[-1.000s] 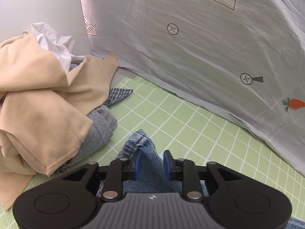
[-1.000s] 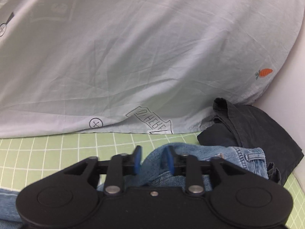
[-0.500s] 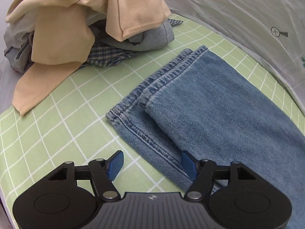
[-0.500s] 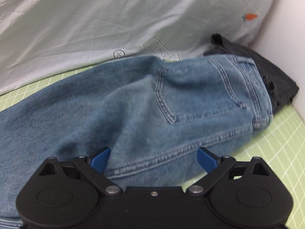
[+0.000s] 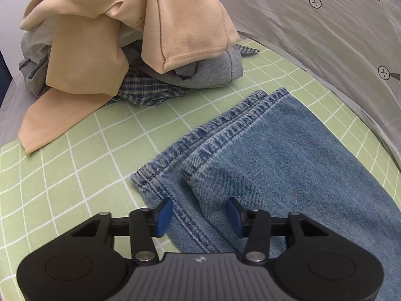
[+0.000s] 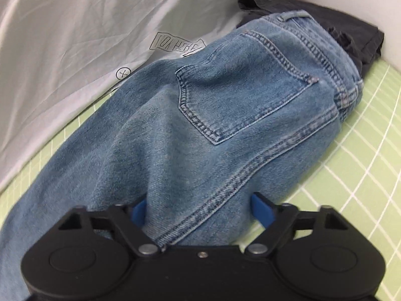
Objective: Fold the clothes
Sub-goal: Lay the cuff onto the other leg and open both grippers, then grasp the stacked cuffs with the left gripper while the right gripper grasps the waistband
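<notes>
The grey sheet (image 5: 325, 37) carries the only print. In the upper right of the left wrist view, an arrow outline holds the letters "BE", cut off by the frame edge, with circled crosses below it. In the right wrist view, a banner outline at upper centre reads roughly "HERE"; the rest is unclear.

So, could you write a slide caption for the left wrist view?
Open left gripper poised over the stacked hems of blue jeans on a green grid mat.

Bright, even, soft-shadowed light; strong fisheye bending with dark corners; the right wrist view is slightly blurred.
</notes>
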